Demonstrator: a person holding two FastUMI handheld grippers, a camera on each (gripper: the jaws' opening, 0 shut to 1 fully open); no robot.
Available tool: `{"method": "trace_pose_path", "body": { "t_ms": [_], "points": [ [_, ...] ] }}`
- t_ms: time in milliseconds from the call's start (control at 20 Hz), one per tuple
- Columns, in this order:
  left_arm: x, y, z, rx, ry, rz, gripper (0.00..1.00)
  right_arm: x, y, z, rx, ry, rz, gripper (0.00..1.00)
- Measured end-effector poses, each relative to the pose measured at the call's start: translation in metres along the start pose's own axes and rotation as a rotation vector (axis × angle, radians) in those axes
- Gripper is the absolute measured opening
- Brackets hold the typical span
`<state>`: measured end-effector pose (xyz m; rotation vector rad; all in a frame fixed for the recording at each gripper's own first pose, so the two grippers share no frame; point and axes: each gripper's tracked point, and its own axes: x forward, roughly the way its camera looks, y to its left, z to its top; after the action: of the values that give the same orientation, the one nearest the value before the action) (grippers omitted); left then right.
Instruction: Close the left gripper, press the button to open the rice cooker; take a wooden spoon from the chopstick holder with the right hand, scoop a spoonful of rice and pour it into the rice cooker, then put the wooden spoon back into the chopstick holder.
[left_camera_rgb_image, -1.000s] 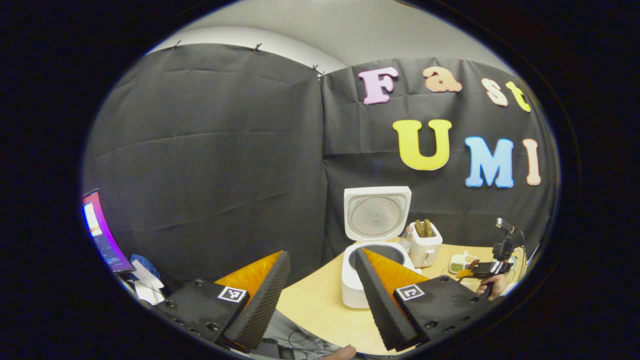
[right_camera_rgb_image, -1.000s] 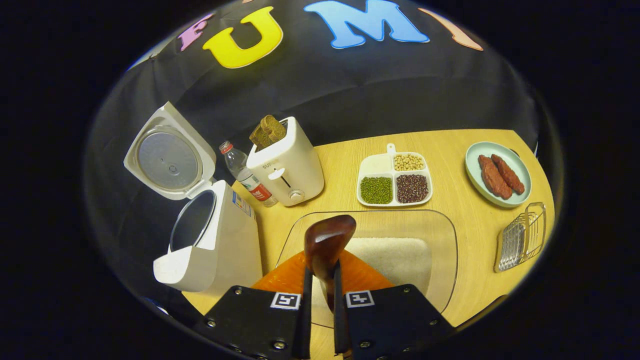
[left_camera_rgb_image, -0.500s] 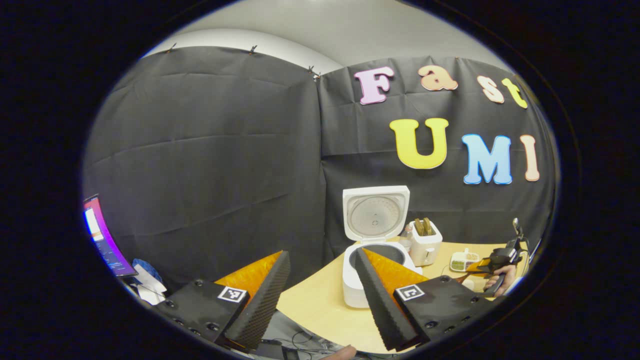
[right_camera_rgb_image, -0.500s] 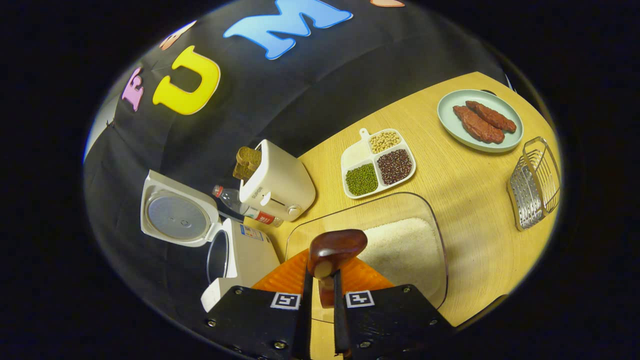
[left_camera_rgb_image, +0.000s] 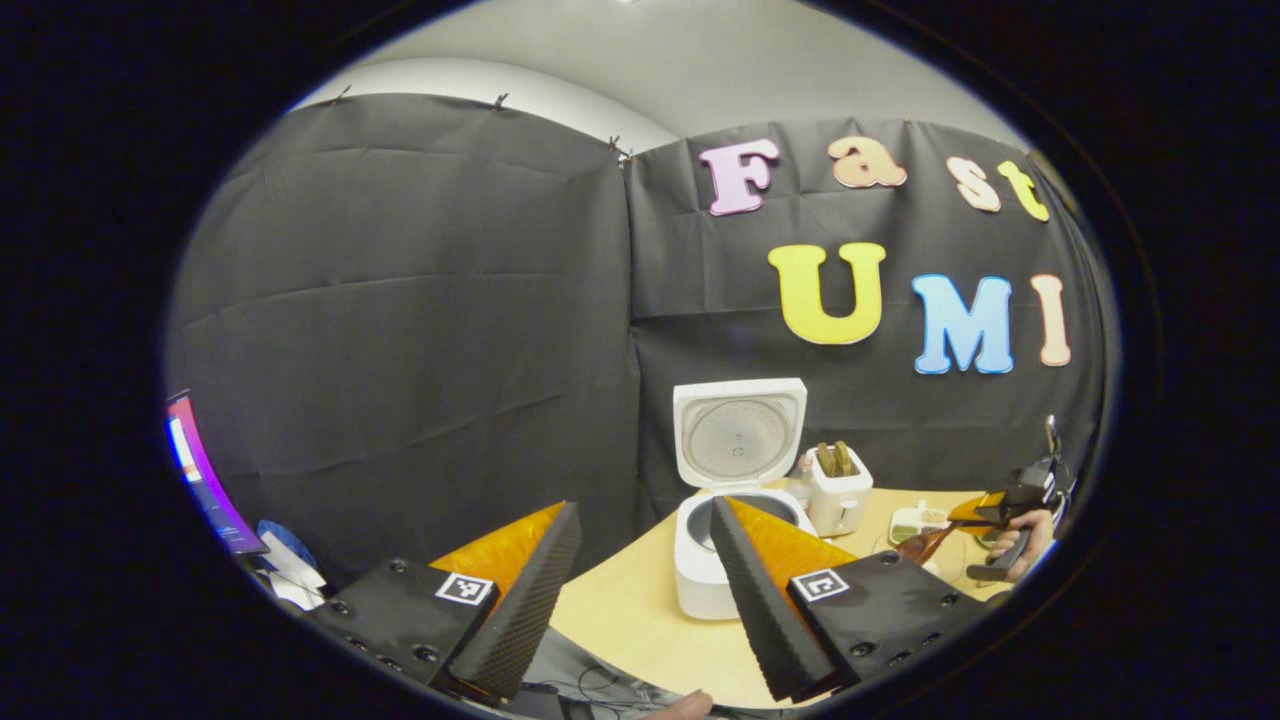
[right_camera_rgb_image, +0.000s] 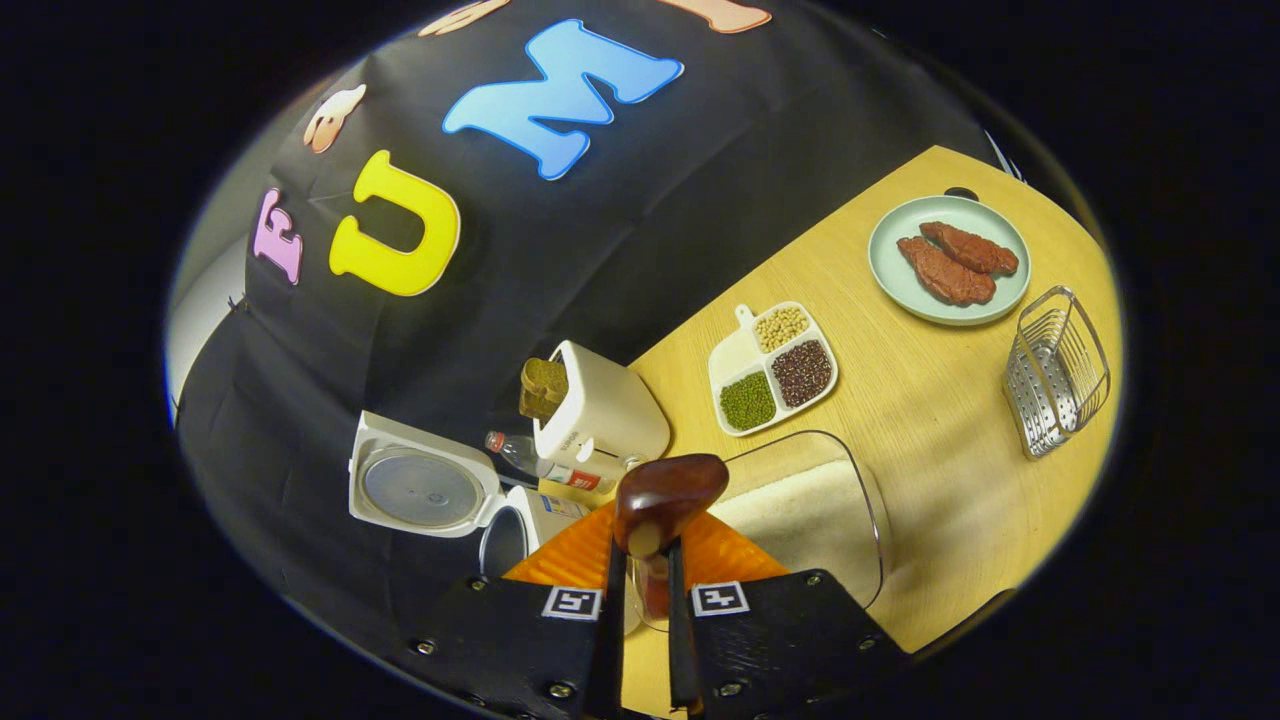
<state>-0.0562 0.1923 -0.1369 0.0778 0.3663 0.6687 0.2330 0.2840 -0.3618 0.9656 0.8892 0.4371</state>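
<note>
Black cloth backs our pale wooden bench (right_camera_rgb_image: 930, 400). Our right gripper (right_camera_rgb_image: 640, 640) has its two fingers nearly together, clamped on the handle of the wooden spoon (right_camera_rgb_image: 665, 495), whose dark bowl stands just ahead of the fingertips. Beyond and to the right of the spoon lies a clear tray (right_camera_rgb_image: 870, 520) with white rice (right_camera_rgb_image: 800, 515) in it; to the left and a little below sits the rice cooker (right_camera_rgb_image: 520, 520) with its lid (right_camera_rgb_image: 420, 490) up. Farther ahead we see a toaster (right_camera_rgb_image: 605, 410), a divided dish of beans (right_camera_rgb_image: 775, 365), a plate (right_camera_rgb_image: 890, 270) of sausages and a wire rack (right_camera_rgb_image: 1055, 370) off to the right. Our left gripper (left_camera_rgb_image: 640, 580) hangs wide open and holds nothing, with the open rice cooker (left_camera_rgb_image: 730, 540) ahead between its fingers and the hand (left_camera_rgb_image: 1030, 535) with the other gripper far right.
</note>
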Motion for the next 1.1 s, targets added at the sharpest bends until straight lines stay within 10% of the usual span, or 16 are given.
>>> {"method": "trace_pose_path", "body": {
  "t_ms": [650, 1100],
  "points": [
    [-0.019, 0.058, -0.003, -0.029, -0.018, 0.047, 0.94, -0.003, 0.161, -0.015, -0.006, -0.015, 0.213, 0.18],
    [-0.03, 0.101, -0.014, -0.057, -0.003, 0.13, 0.92, 0.088, 0.249, -0.087, -0.329, 0.04, 0.223, 0.18]
  ]
}}
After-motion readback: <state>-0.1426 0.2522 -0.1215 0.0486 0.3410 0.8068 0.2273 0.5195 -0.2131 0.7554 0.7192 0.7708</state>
